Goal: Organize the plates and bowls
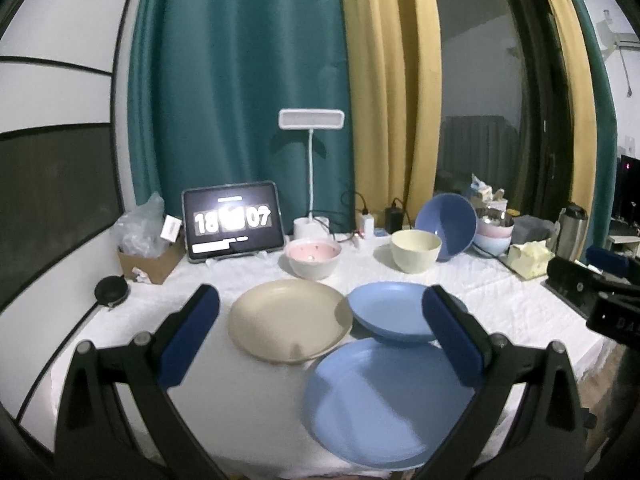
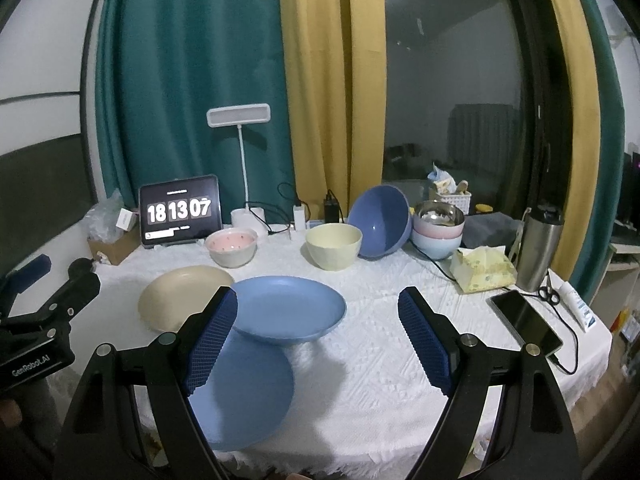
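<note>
Both grippers hover at the near edge of the surface (image 2: 380,320), the left gripper (image 1: 320,336) and the right gripper (image 2: 318,340) each spread wide with nothing between the blue pads. Nearest lies the large blue plate (image 1: 384,404), flat on the white cloth. Just behind it the smaller blue plate (image 2: 288,308) sits tilted, its near rim seeming to ride on the large plate's far edge, and the beige plate (image 1: 286,318) lies to the left, touching or nearly touching both. To my eye stacking has not begun, and the plates are the sensible start. I would have the left gripper take the beige plate by its near rim, one finger above and one beneath, and lift it level before carrying it over. The tilted blue plate may slide if nudged, so it wants a slow approach. Further back stand the pink bowl (image 1: 314,258) and the cream bowl (image 2: 334,246), upright and apart. Behind the cream one the big blue bowl (image 2: 380,226) leans on its side against a stack of pastel bowls (image 2: 438,234); it could roll when touched.
</note>
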Action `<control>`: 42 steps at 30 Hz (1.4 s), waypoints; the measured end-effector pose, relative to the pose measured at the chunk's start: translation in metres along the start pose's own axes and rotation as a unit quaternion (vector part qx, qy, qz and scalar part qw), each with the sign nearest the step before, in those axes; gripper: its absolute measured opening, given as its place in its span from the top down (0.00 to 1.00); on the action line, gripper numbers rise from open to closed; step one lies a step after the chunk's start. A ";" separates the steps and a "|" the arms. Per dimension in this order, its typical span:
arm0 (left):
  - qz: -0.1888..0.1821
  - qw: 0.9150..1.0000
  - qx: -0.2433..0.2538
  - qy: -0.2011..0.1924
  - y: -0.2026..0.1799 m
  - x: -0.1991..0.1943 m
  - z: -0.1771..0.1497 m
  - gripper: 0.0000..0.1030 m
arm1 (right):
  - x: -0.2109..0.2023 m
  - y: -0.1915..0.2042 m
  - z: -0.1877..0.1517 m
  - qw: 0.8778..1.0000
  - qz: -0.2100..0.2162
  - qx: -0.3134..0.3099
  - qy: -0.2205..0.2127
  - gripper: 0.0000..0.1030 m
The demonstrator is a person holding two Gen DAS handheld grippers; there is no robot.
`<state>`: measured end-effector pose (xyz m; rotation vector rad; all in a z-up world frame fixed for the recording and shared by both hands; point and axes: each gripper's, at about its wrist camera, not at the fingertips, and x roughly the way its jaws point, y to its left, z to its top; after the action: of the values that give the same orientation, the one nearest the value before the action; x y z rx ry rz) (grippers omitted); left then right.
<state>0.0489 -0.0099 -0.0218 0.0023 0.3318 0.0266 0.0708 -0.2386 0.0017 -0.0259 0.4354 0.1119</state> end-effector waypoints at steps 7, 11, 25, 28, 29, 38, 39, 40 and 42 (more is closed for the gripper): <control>-0.004 0.999 0.009 0.032 -0.013 0.036 0.003 0.01 | 0.029 -0.018 -0.003 1.000 -0.004 0.017 0.022 0.17; -0.006 0.999 0.013 0.052 -0.019 0.059 0.003 0.01 | 0.045 -0.025 -0.003 0.999 -0.004 0.022 0.032 0.17; -0.023 0.988 0.026 0.151 -0.045 0.158 -0.006 0.02 | 0.130 -0.048 -0.008 0.994 0.015 0.035 0.098 0.23; -0.026 0.984 0.024 0.176 -0.048 0.181 -0.010 0.02 | 0.148 -0.053 -0.012 0.993 0.019 0.038 0.114 0.27; -0.027 0.982 0.023 0.183 -0.049 0.187 -0.012 0.02 | 0.155 -0.055 -0.014 0.992 0.022 0.040 0.120 0.28; -0.023 0.968 0.014 0.249 -0.051 0.239 -0.029 0.26 | 0.205 -0.063 -0.027 0.984 0.046 0.053 0.164 0.40; -0.023 0.967 0.014 0.253 -0.051 0.243 -0.030 0.30 | 0.209 -0.064 -0.027 0.983 0.047 0.055 0.168 0.42; -0.021 0.966 0.015 0.257 -0.051 0.246 -0.031 0.32 | 0.214 -0.065 -0.029 0.982 0.050 0.057 0.172 0.43; -0.020 0.964 0.018 0.265 -0.052 0.253 -0.034 0.39 | 0.221 -0.065 -0.031 0.980 0.053 0.060 0.179 0.44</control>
<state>0.2786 -0.0555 -0.1364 0.0241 0.8683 -0.0187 0.2646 -0.2823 -0.1200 0.0977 0.8041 0.1871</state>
